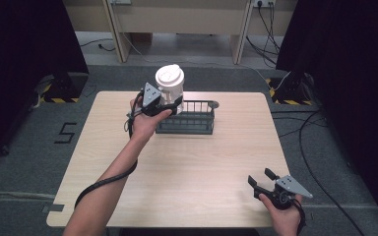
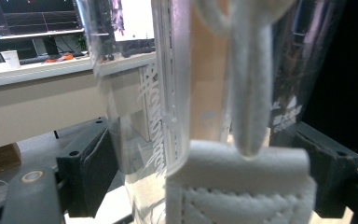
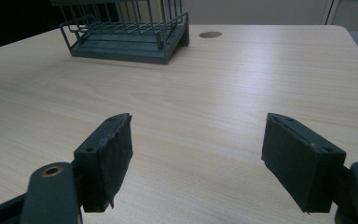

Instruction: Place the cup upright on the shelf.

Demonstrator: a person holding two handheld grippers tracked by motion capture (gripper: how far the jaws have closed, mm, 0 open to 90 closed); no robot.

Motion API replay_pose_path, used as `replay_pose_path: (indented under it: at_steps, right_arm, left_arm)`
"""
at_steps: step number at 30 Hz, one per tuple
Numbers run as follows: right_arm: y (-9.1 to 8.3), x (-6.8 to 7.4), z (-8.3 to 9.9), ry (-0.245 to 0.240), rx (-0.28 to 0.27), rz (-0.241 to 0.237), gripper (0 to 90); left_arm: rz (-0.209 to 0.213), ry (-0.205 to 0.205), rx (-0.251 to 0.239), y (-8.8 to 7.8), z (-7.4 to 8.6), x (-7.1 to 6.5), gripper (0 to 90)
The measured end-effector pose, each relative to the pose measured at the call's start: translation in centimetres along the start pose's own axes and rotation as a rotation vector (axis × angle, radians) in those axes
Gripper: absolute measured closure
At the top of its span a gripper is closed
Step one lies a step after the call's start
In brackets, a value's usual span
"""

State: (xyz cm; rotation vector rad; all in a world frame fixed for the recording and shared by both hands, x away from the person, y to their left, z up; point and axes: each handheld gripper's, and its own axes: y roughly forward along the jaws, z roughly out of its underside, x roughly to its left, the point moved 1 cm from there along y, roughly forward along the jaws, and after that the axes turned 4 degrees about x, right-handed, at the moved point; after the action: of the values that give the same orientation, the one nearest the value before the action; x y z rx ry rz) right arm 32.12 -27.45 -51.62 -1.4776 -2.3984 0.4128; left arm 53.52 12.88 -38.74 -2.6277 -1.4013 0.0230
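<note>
- Up top, we see a clear bottle [image 1: 170, 88] with a white lid, held above the left end of the dark wire rack [image 1: 197, 120].
- Left tongs [image 1: 170, 105] clamp its sides; our close view shows a white strap [image 2: 251, 93].
- Right tongs [image 1: 262, 177] gape wide, holding nothing, near the tabletop's [image 1: 202, 167] right front.

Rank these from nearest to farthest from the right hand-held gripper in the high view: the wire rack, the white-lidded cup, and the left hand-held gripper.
From the right hand-held gripper, at the table's near right:
1. Wire rack, far centre of the table.
2. Left hand-held gripper, at the rack's left end.
3. White-lidded cup, held above it, about as far; too close to call.
</note>
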Motion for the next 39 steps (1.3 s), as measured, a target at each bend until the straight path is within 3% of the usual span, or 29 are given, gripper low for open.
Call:
replay_pose_path:
  at_steps: [7, 17, 39]
  right_arm:
    - [0.0, -0.1, 0.0, 0.006, -0.002, 0.0, 25.1]
    - [-0.1, -0.1, 0.0, 0.007, -0.003, 0.0, 25.0]
    - [-0.1, -0.2, 0.0, 0.007, -0.002, -0.003, 25.0]
  left_arm:
    - [-0.009, -0.003, 0.019, 1.9, 0.1, 0.0, 17.1]
    - [-0.028, -0.034, 0.071, 4.1, 1.8, -0.5, 17.1]
    - [-0.05, -0.059, 0.147, 5.7, 5.2, -1.5, 17.0]
